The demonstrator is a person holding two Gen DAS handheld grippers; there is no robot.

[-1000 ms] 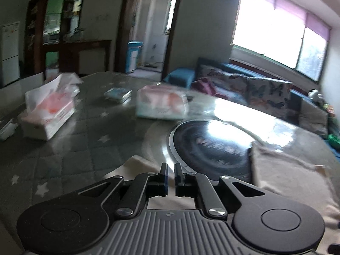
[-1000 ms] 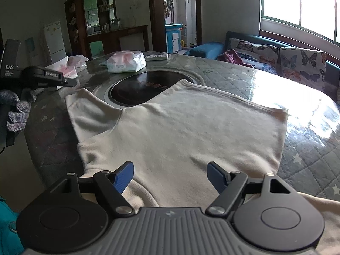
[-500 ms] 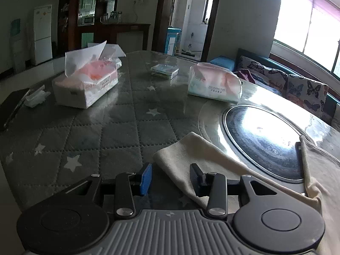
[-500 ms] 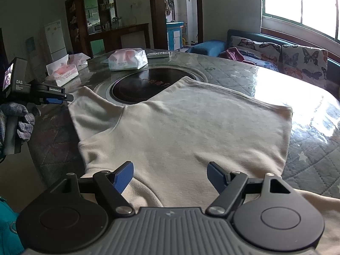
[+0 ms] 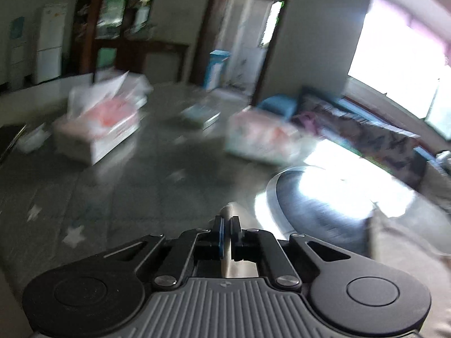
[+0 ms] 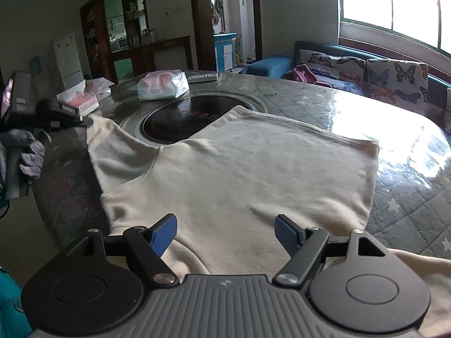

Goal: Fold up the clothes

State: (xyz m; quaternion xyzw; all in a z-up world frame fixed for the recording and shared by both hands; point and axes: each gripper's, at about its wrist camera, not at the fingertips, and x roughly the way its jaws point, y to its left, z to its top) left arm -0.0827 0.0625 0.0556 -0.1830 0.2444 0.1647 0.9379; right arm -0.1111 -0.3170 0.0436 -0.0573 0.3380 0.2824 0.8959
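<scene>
Left gripper (image 5: 226, 235) fingers now clamped on sleeve tip (image 6: 97, 126), open half second ago. Shirt (image 6: 239, 174) flat on desk (image 6: 408, 197). Sleeve fold likely next. Right gripper (image 6: 226, 233) wide, empty.

Round worktop (image 6: 408, 169): induction plate (image 6: 180, 121) centre, tissue pack (image 6: 163, 84) at twelve o'clock, tissue box (image 6: 81, 102) at ten; butterfly-print sofa (image 6: 394, 76) beyond.

Cream shirt (image 6: 239, 169), grey star-quilted tablecloth (image 6: 408, 211), black hob (image 6: 180, 121), butterfly-print cushions (image 6: 394, 81), blue-padded fingers (image 6: 165, 233)
</scene>
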